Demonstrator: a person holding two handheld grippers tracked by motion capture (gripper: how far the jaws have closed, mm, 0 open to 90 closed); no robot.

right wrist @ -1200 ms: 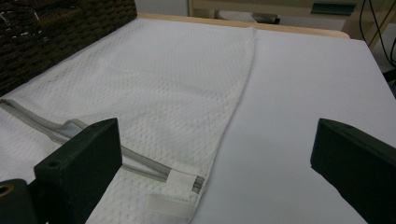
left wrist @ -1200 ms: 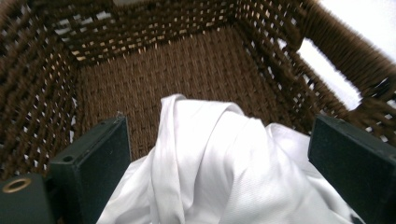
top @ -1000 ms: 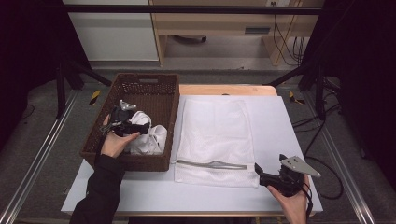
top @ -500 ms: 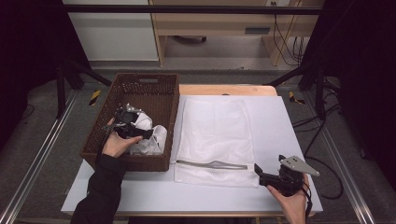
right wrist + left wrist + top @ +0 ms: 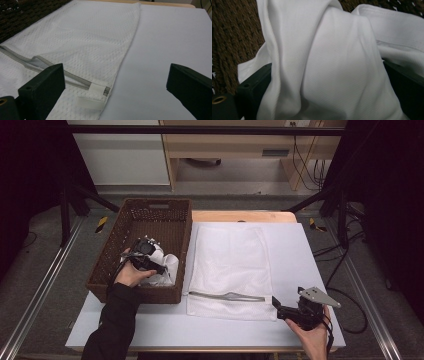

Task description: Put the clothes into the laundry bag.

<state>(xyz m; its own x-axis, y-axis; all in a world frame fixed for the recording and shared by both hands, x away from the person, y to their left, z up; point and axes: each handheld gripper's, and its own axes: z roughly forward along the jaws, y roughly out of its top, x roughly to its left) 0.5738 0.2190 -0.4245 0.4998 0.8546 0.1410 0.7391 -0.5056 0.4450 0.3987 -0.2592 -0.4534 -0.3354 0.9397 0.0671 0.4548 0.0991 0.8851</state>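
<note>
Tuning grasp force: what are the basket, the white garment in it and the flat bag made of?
Basket: dark brown woven wicker or rope-like fibre, matte; coarse braid shows in the left gripper view. Garment: soft white fine-ribbed knit, probably cotton; it drapes in folds. Bag: white open mesh, likely synthetic, with a grey zipper.

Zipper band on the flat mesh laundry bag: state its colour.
Grey, against the white mesh laundry bag; the zipper band shows best in the right gripper view.

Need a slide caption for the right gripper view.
Right gripper, fingers spread wide, hovers over the zipper corner of a white mesh laundry bag lying flat on the table.
</note>
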